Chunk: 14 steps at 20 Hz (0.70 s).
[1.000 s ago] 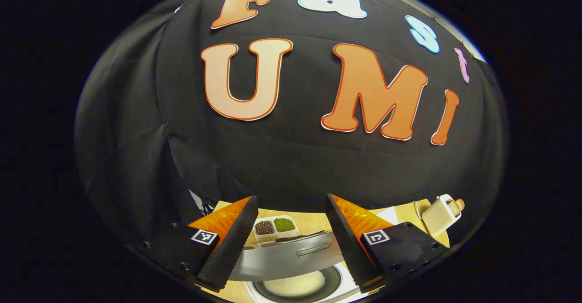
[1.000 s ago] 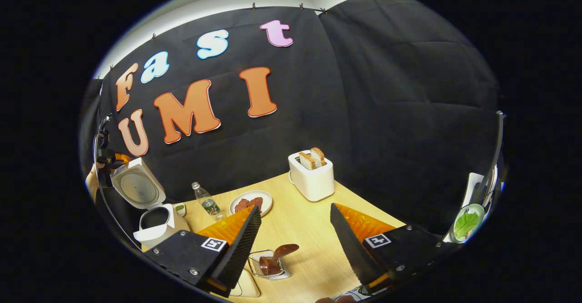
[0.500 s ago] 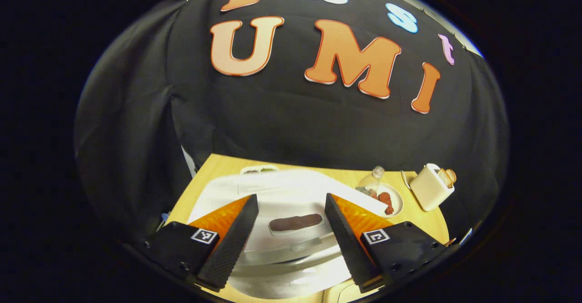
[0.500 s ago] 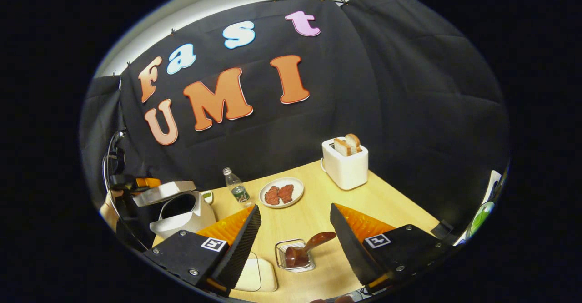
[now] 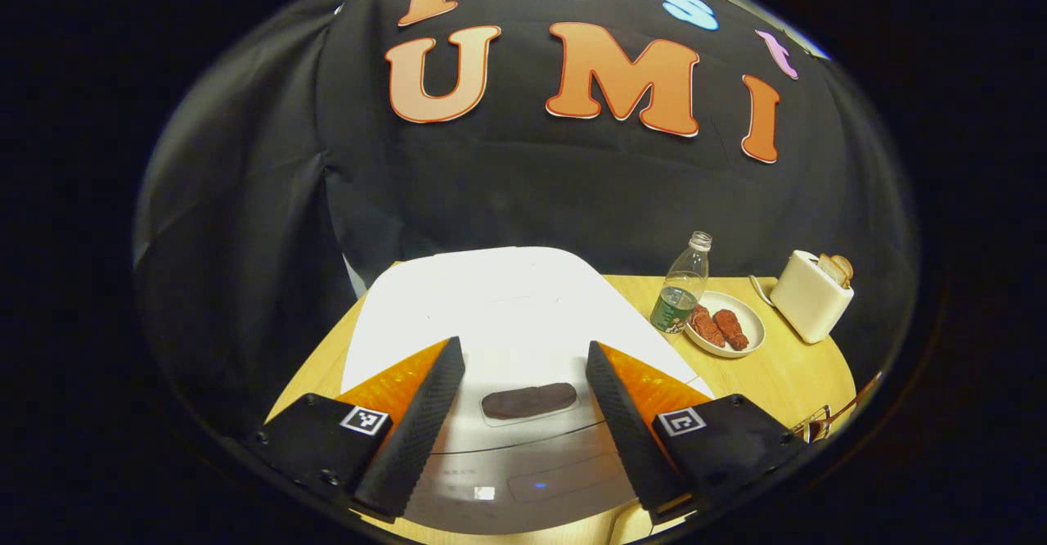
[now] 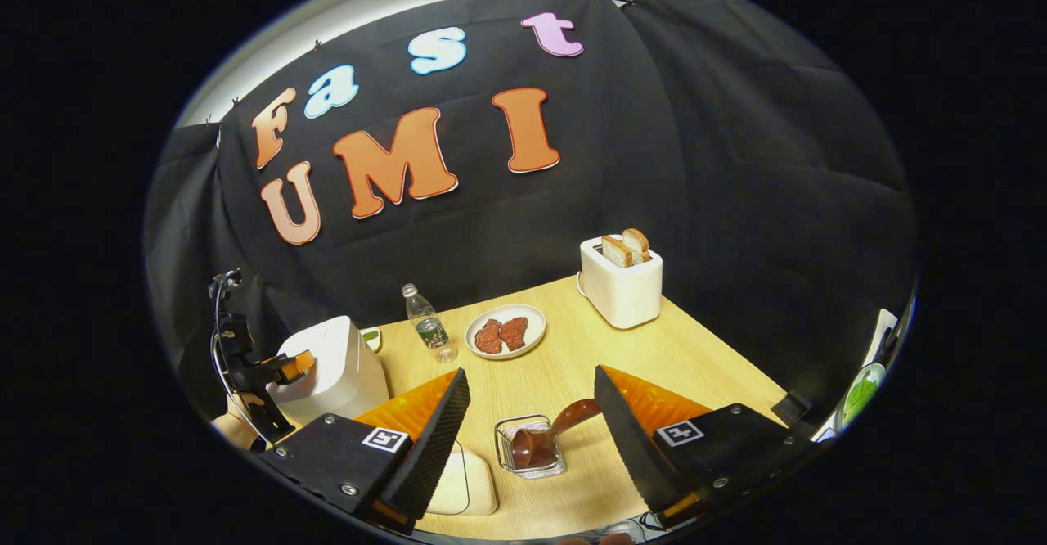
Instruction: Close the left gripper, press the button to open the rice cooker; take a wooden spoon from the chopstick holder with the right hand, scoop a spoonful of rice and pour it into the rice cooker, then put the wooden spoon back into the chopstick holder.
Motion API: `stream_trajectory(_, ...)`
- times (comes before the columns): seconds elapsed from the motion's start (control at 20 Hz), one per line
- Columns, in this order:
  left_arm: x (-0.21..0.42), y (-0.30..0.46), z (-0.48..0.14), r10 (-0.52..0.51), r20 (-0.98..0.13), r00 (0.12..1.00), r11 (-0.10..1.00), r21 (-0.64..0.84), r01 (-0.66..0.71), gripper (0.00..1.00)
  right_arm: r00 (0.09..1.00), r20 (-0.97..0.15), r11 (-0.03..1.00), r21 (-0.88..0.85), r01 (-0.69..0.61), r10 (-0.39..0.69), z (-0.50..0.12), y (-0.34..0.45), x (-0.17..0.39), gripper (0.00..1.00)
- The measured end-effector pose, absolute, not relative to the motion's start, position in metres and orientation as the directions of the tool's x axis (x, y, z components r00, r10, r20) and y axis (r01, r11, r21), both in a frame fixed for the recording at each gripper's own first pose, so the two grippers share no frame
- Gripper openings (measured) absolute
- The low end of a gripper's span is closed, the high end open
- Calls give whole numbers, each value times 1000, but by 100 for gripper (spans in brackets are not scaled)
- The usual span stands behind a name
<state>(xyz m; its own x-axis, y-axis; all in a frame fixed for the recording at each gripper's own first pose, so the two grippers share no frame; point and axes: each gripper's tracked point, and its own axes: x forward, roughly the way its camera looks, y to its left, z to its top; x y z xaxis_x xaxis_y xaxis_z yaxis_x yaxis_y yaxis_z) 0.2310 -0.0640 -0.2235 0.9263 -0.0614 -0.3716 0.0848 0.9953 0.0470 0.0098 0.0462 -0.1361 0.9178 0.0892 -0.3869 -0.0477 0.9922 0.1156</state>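
1. Two views, taken in turn. In the left gripper view the left hand-held gripper [image 5: 523, 422] hangs low over the closed white rice cooker [image 5: 507, 324], its fingers spread wide and holding nothing. The cooker's dark oblong button [image 5: 529, 400] lies between them.
2. Judged from this, the lid is shut and the spoon sits in its holder, so either the opening press is to come or the task is at its end. A press calls for the fingers brought together first, then a push straight down on the button.
3. Toward the table's [image 5: 785, 373] far right edge stand a clear plastic bottle [image 5: 680, 283], a white plate of red meat pieces [image 5: 724, 331] and a white toaster with bread [image 5: 810, 293], all well apart from the cooker.
4. In the right gripper view the right hand-held gripper [image 6: 532, 439] is wide open and empty, above the brown wooden spoon [image 6: 552, 434] leaning in the wire chopstick holder [image 6: 530, 457].
5. A pale flat container [image 6: 468, 484] lies just beside the holder; nothing blocks the spoon.
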Motion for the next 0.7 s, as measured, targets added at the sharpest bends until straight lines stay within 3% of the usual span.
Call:
stream_trajectory(0.35, 212, -57, -200, -119, -411, 904, 992, -4, 129, 100, 937, -341, 997, 57, -59, 75, -114, 48, 17, 95)
stream_trajectory(0.7, 169, -14, -66, -133, -217, 967, 989, 40, 144, 100, 969, -226, 994, -12, -109, 104, -54, 67, 33, 95)
